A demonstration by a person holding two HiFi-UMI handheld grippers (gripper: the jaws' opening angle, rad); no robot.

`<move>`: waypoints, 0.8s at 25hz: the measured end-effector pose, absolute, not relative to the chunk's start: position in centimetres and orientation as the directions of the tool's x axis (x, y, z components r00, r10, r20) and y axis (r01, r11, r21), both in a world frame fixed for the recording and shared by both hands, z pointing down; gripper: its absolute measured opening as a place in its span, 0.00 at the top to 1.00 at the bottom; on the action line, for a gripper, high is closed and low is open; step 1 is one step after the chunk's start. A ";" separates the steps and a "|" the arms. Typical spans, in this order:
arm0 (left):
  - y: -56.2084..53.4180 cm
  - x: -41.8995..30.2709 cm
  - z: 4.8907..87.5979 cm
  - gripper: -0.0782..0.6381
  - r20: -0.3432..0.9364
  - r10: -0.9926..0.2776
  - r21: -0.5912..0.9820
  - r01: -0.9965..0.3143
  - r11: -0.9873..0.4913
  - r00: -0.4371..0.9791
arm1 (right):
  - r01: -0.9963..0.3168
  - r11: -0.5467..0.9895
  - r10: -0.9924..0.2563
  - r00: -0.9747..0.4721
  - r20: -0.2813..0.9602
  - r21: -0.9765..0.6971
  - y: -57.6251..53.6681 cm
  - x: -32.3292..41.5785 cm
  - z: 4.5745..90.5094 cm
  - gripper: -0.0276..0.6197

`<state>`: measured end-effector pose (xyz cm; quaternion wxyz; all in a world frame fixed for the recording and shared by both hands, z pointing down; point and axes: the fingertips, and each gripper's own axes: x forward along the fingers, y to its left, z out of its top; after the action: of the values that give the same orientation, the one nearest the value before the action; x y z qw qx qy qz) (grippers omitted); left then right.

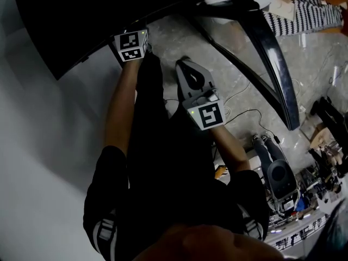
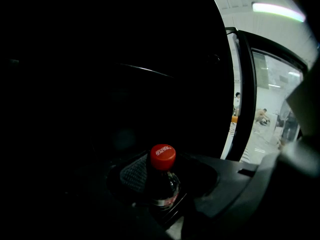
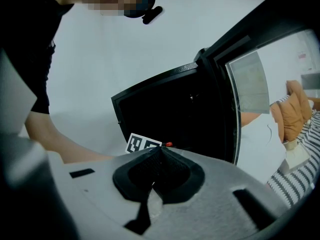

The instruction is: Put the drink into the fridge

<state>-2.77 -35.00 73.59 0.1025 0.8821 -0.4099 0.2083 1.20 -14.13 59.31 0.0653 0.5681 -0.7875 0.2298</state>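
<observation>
Clamping cola bottle (image 2: 161, 175) in left tool (image 2: 163, 185) | right tool (image 3: 159, 156) closed, empty

White lettering is showing on the round red plastic cap (image 2: 163, 156) of the dark clear plastic drink bottle (image 2: 161, 184), but it is too small and blurred to read. A red band of label (image 2: 167, 200) is wrapping the bottle below its shoulder, and its print is also unreadable. The left white cube (image 1: 131, 45) and the right white cube (image 1: 206, 116) are carrying only black square marker patterns, so no word or number is coming through legibly.
</observation>
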 end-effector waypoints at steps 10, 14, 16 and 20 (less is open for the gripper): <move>-36.0 -3.0 75.8 0.69 0.458 -0.682 0.017 -0.773 -0.634 0.569 | -0.927 0.244 -0.862 -0.342 0.374 -0.285 -14.3 1.4 60.1 0.96; -36.4 -2.9 76.5 0.69 0.463 -0.681 0.014 -0.773 -0.634 0.567 | -0.929 0.235 -0.862 -0.336 0.380 -0.287 -14.4 1.7 60.3 0.96; -36.7 -2.9 76.6 0.69 0.461 -0.684 0.011 -0.774 -0.633 0.565 | -0.929 0.235 -0.863 -0.335 0.379 -0.286 -14.4 1.6 60.3 0.96; -37.1 -2.8 76.6 0.69 0.455 -0.687 0.015 -0.776 -0.630 0.567 | -0.930 0.234 -0.860 -0.335 0.385 -0.285 -14.2 1.8 60.3 0.96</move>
<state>-2.85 -37.09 76.56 0.1074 0.8785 -0.4163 0.2083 1.75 -14.16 60.25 0.0738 0.5720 -0.7821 0.2360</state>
